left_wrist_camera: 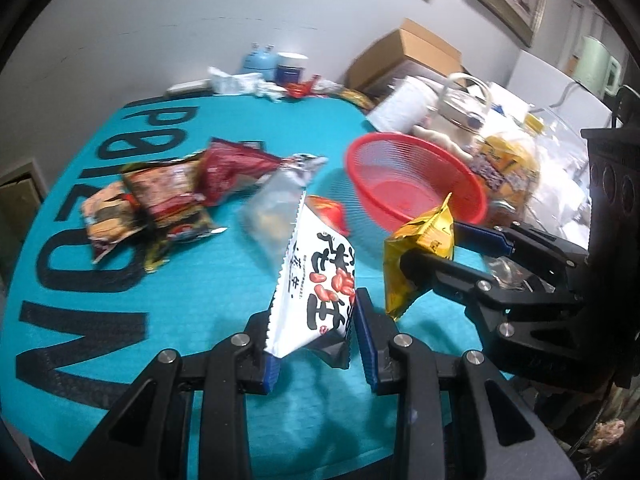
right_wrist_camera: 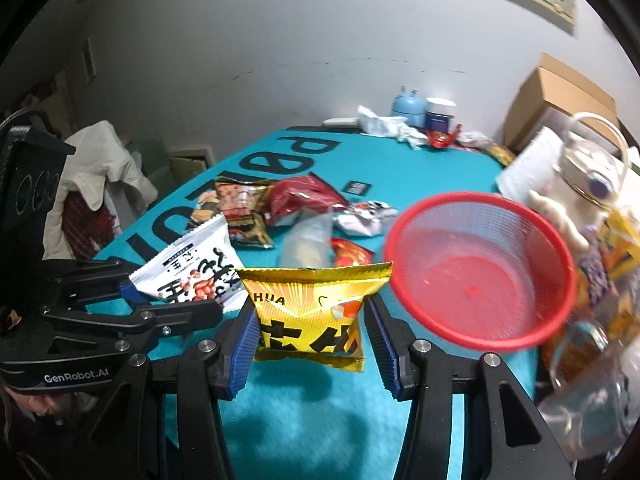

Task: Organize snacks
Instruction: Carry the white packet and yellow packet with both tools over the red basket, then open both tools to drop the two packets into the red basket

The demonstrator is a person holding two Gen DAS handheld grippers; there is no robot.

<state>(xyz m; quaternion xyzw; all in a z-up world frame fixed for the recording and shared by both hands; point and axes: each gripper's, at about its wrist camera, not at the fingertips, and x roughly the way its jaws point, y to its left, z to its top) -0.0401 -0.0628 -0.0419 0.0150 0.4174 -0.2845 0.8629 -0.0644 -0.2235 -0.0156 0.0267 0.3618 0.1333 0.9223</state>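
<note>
Teal cloth with large black lettering covers the surface (left_wrist_camera: 192, 280), grey wall behind, framed pictures at upper right of the left wrist view. Left claw (left_wrist_camera: 316, 344) is clamped on a white peanut packet (left_wrist_camera: 316, 276) with black characters, packet standing up from the blue pads, off the cloth. Right claw (right_wrist_camera: 312, 340) grips a yellow-gold snack packet (right_wrist_camera: 312, 312) by its sides, also lifted; in the left wrist view it shows at right of centre (left_wrist_camera: 420, 256). Red mesh basket (right_wrist_camera: 480, 272) sits right of centre, blurred, nothing inside, just beyond the yellow packet. Loose pile of snack packets (left_wrist_camera: 160, 200) lies at left of centre on the cloth: dark red, orange, one clear bag. Far edge holds crumpled white wrappers, a blue bottle (right_wrist_camera: 408, 106) and a dark jar. Cardboard box (right_wrist_camera: 560, 96) and glass jug (right_wrist_camera: 592, 168) crowd the right edge.
</note>
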